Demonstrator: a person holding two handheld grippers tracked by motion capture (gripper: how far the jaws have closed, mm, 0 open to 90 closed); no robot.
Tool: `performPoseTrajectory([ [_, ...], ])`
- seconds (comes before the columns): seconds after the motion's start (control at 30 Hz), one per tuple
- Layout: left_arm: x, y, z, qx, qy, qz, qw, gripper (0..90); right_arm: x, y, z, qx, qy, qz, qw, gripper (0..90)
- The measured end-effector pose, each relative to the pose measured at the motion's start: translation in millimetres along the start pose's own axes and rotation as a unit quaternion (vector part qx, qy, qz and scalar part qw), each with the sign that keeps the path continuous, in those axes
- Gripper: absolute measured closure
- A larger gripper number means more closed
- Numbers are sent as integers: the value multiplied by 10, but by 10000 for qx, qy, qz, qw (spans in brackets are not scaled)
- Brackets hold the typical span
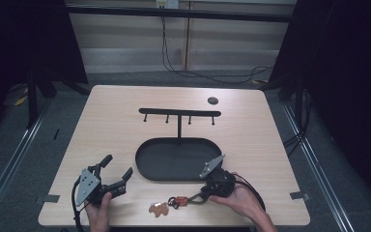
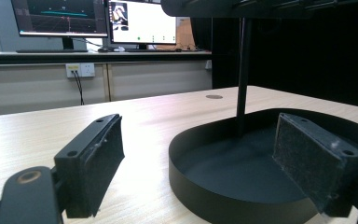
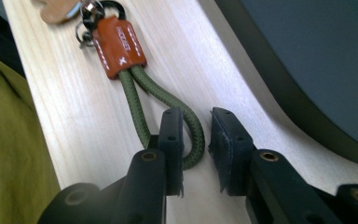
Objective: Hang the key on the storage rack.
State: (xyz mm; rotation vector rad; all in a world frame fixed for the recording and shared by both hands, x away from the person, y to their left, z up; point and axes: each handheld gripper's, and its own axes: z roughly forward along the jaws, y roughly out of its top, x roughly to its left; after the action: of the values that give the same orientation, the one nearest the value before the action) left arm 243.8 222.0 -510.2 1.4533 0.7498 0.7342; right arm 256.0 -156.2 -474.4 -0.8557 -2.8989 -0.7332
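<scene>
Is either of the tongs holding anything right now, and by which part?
Right tongs straddle the keychain's green cord loop, not yet clamped. Left tongs are open, holding nothing.

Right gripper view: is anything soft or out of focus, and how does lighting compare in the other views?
Right gripper view: the green cord loop is sharp, the tan tag blurred. High view: dim, dark surroundings. Left gripper view: monitors blown out, black tray clear.

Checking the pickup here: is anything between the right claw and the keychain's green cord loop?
Nothing visible. The right claw already straddles one side of the green cord loop on the table, jaws not yet shut on it. The black tray lies off to the side.
</scene>
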Motion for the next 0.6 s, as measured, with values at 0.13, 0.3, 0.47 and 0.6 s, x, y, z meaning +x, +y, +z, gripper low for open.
performPoseTrajectory([
  [0.13, 1, 0, -1, 6, 1, 5, 10000, 158, 26, 61, -10, 314, -37, -146, 9994, 773],
  [0.3, 0, 0, 1, -7, -4, -1, 10000, 158, 69, 171, -13, 730, -130, -388, 9965, 771],
  [0.47, 4, 1, -3, 24, -1, 31, 10000, 158, 78, 172, 14, 807, -137, -469, 9955, 771],
  [0.6, 5, 1, -4, 26, -1, 35, 10000, 158, 84, 167, 22, 822, -117, -465, 9955, 772],
])
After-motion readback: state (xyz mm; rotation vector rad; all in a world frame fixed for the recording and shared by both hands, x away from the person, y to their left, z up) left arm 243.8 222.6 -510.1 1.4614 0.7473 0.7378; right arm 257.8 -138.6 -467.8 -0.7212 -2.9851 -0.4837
